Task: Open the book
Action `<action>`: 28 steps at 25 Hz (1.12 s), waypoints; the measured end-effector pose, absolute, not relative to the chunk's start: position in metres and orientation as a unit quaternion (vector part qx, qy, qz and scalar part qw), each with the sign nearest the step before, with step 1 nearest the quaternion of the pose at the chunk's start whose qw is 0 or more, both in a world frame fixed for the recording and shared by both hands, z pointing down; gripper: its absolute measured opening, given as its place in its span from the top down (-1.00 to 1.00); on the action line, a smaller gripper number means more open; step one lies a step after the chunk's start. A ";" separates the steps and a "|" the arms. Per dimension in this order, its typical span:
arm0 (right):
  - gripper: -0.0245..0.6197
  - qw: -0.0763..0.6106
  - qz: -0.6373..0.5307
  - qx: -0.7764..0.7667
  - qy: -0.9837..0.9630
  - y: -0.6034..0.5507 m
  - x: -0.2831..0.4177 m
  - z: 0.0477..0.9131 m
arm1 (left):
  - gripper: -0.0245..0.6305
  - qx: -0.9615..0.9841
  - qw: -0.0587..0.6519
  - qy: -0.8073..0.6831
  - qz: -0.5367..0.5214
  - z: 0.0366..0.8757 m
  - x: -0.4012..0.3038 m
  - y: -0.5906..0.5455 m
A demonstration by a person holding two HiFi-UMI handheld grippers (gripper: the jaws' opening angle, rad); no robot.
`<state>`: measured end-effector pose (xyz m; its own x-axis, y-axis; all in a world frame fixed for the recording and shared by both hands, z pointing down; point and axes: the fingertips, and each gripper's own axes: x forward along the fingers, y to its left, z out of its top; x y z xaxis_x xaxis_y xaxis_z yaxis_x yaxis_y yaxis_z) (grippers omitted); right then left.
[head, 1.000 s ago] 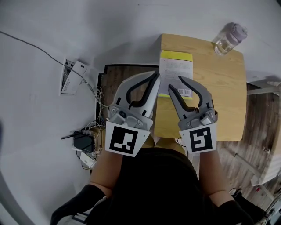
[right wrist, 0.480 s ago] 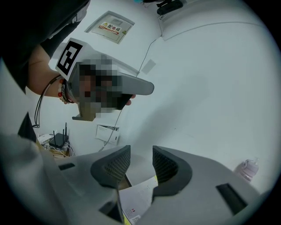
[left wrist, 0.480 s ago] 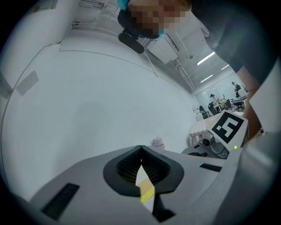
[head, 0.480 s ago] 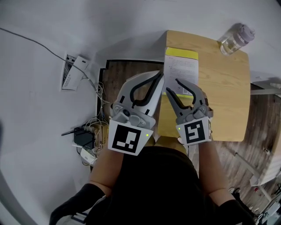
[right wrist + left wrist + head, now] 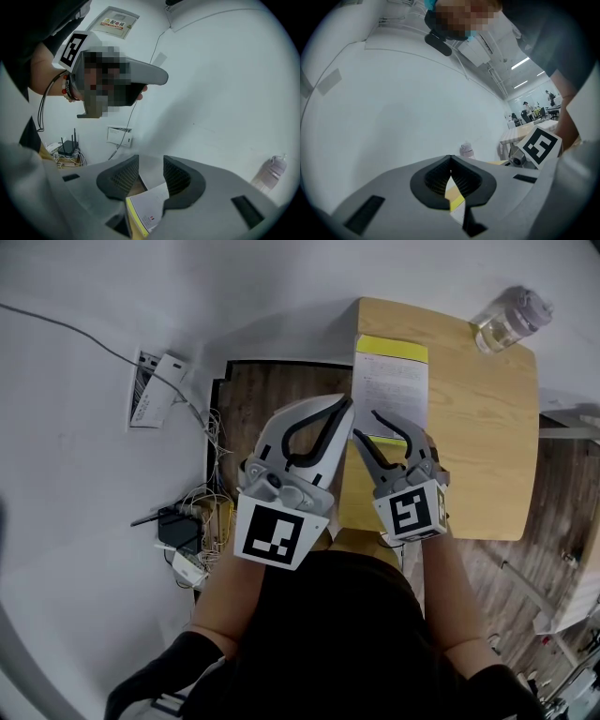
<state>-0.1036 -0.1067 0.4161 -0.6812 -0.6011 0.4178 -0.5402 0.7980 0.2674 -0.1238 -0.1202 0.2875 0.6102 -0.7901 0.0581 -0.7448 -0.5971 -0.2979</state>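
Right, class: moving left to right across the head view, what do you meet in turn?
White wall box → left tool → book → bottle. The right tool overlaps the book, so it is left out.

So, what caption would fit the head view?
Left gripper shut, right gripper just opening and empty, over a closed book on a table.
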 end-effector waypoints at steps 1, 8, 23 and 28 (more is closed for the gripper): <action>0.38 0.252 -0.059 0.311 -0.915 -0.106 -0.104 0.420 | 0.89 -0.889 0.122 0.431 -0.094 0.289 -0.124 -0.120; 0.37 0.272 -0.040 0.298 -0.914 -0.103 -0.106 0.451 | 0.89 -0.892 0.113 0.427 -0.101 0.302 -0.124 -0.120; 0.35 0.325 0.015 0.275 -0.905 -0.095 -0.114 0.520 | 0.90 -0.895 0.089 0.423 -0.109 0.323 -0.130 -0.125; 0.35 0.339 0.033 0.269 -0.901 -0.094 -0.115 0.540 | 0.89 -0.897 0.081 0.422 -0.106 0.326 -0.132 -0.127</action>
